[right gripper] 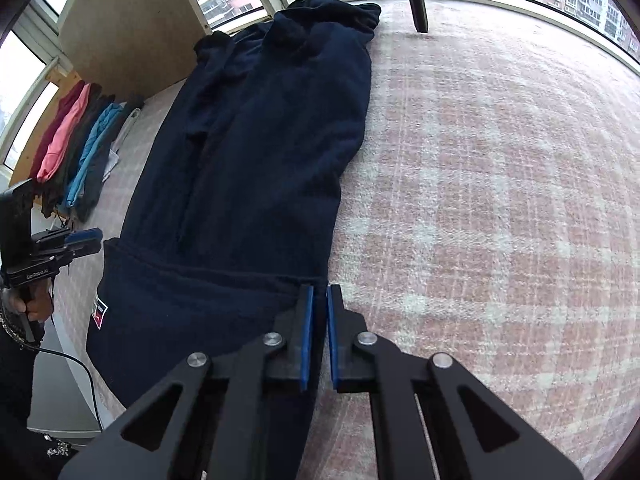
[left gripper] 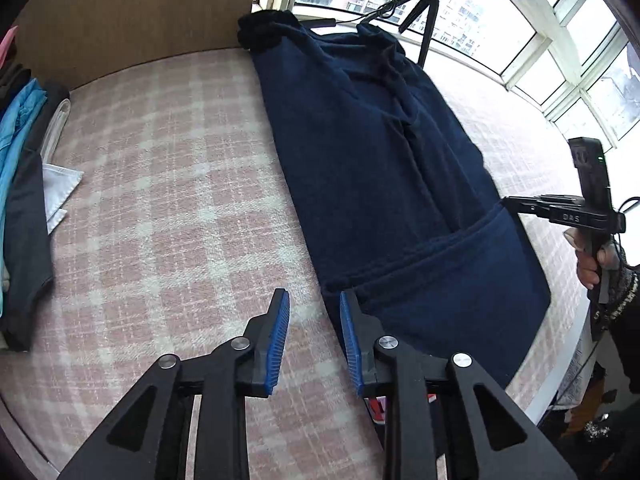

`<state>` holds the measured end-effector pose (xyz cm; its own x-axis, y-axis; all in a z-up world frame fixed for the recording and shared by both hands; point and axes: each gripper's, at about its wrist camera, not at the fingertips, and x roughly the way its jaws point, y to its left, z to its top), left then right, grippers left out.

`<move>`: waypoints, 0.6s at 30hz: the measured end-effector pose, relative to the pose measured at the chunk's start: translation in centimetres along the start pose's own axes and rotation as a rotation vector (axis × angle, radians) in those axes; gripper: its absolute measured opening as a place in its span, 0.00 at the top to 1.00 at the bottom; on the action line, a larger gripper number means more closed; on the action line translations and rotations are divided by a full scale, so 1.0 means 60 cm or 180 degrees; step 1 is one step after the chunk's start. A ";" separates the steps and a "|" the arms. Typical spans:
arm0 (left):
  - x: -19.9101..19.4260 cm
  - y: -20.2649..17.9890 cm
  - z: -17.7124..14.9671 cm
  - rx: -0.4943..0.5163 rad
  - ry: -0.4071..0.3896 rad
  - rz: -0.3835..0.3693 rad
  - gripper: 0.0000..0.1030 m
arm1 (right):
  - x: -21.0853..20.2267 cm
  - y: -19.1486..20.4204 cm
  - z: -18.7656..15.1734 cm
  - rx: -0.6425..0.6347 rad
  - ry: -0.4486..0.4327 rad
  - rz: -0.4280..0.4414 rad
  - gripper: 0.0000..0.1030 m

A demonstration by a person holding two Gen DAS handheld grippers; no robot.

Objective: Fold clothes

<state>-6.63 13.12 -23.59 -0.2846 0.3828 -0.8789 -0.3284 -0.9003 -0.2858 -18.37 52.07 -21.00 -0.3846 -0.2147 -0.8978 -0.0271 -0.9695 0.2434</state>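
Observation:
A long navy garment [left gripper: 360, 152] lies lengthwise on the pink plaid bed cover [left gripper: 160, 168], its near end folded up into a band across it. My left gripper [left gripper: 314, 304] is open at that fold's left corner: the garment's edge runs between the fingers and the right pad rests on the cloth. In the right wrist view my right gripper [right gripper: 319, 300] is shut on the opposite corner of the fold of the navy garment [right gripper: 260, 152], with dark fabric between its blue pads. A hand holds each gripper; the right gripper [left gripper: 510, 201] and the left gripper [right gripper: 86, 238] show in each other's views.
A row of folded clothes [right gripper: 76, 148] in red, pink, blue and dark colours lies along the bed's left side, with a white cloth [left gripper: 60, 188] beside it. A black tripod [left gripper: 428, 20] stands at the window end. A wooden panel [left gripper: 140, 12] borders the far left.

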 end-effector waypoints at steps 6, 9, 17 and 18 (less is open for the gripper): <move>0.006 -0.033 -0.037 0.0207 0.0041 -0.0003 0.75 | -0.031 0.030 0.010 -0.0094 -0.0169 0.0056 0.90; 0.024 -0.051 -0.042 0.0295 0.0069 0.0049 0.81 | -0.018 0.106 0.006 -0.0475 -0.0034 0.0420 0.91; 0.068 -0.078 -0.012 0.0648 0.0159 0.0098 0.82 | 0.051 0.189 0.000 -0.0862 0.0275 0.0379 1.00; 0.068 -0.069 -0.007 0.0577 0.0180 0.0154 0.90 | 0.051 0.181 0.004 -0.0812 0.0261 0.0320 1.00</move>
<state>-6.07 18.31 -26.14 -0.2547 0.3230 -0.9115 -0.4739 -0.8633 -0.1735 -20.06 40.88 -21.03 -0.2975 -0.3099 -0.9030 0.2445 -0.9390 0.2417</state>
